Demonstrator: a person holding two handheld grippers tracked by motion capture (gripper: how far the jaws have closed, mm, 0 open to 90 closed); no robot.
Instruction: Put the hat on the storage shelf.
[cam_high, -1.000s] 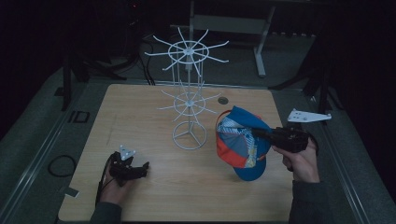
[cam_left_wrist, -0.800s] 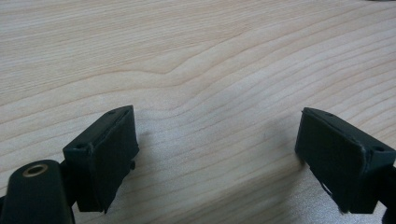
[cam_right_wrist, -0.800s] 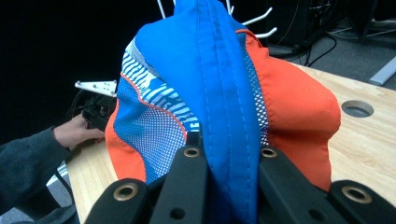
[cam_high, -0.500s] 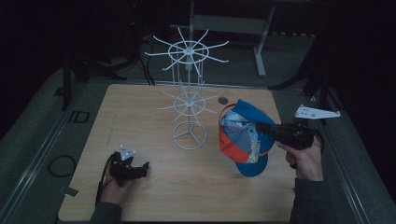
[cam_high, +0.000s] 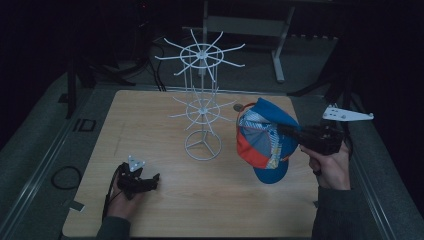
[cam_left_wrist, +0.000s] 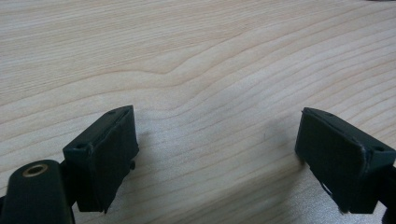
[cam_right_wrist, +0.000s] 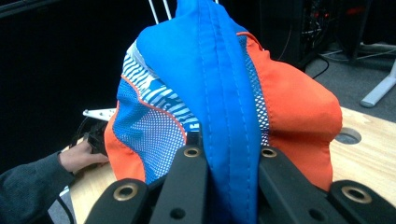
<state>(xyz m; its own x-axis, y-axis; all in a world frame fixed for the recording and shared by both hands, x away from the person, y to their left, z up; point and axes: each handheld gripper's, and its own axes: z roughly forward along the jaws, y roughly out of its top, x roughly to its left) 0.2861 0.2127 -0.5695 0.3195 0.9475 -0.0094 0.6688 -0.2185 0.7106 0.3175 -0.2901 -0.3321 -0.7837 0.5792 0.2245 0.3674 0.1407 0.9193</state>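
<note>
Blue-and-orange cap hung pinched in the right gripper, just beside the white wire rack; the left gripper rested wide open and empty on the wooden table.

No legible text — no labels, numbers.

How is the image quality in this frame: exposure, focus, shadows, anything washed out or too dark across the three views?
High view: dim overall, surroundings nearly black, table and white rack still readable. Left gripper view: bright and even, wood grain sharp, soft shadows under the open jaws of the left gripper. Right gripper view: cap well lit and sharp, stitching clear; background left of it black.
</note>
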